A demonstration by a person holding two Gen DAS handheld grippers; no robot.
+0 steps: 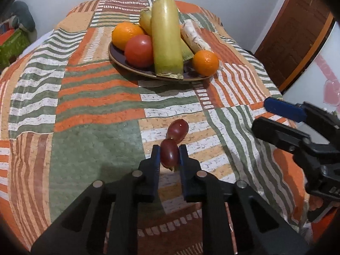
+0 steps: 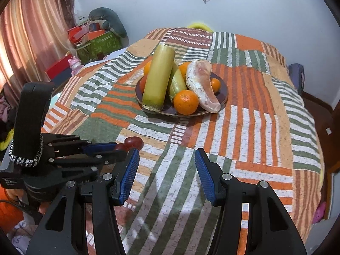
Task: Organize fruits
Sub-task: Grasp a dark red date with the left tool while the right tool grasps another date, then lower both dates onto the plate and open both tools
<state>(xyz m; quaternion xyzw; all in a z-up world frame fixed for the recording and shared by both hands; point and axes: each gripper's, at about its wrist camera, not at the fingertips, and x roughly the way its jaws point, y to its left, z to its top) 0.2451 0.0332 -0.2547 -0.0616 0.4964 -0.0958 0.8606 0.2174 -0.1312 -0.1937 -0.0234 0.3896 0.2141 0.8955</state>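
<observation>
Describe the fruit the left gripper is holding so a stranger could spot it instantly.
On the striped patchwork cloth, well in front of the fruit plate, two dark red grapes touch. The nearer grape, pinched between the left gripper fingers, is yours.

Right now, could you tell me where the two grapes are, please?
In the left wrist view, one grape is pinched in the left gripper; the other grape sits just beyond it, touching it, well short of the plate.

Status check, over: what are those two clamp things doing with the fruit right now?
Left tool shut on two joined grapes, above the cloth. Right tool open, empty. Plate ahead, piled with fruit; path clear.
</observation>
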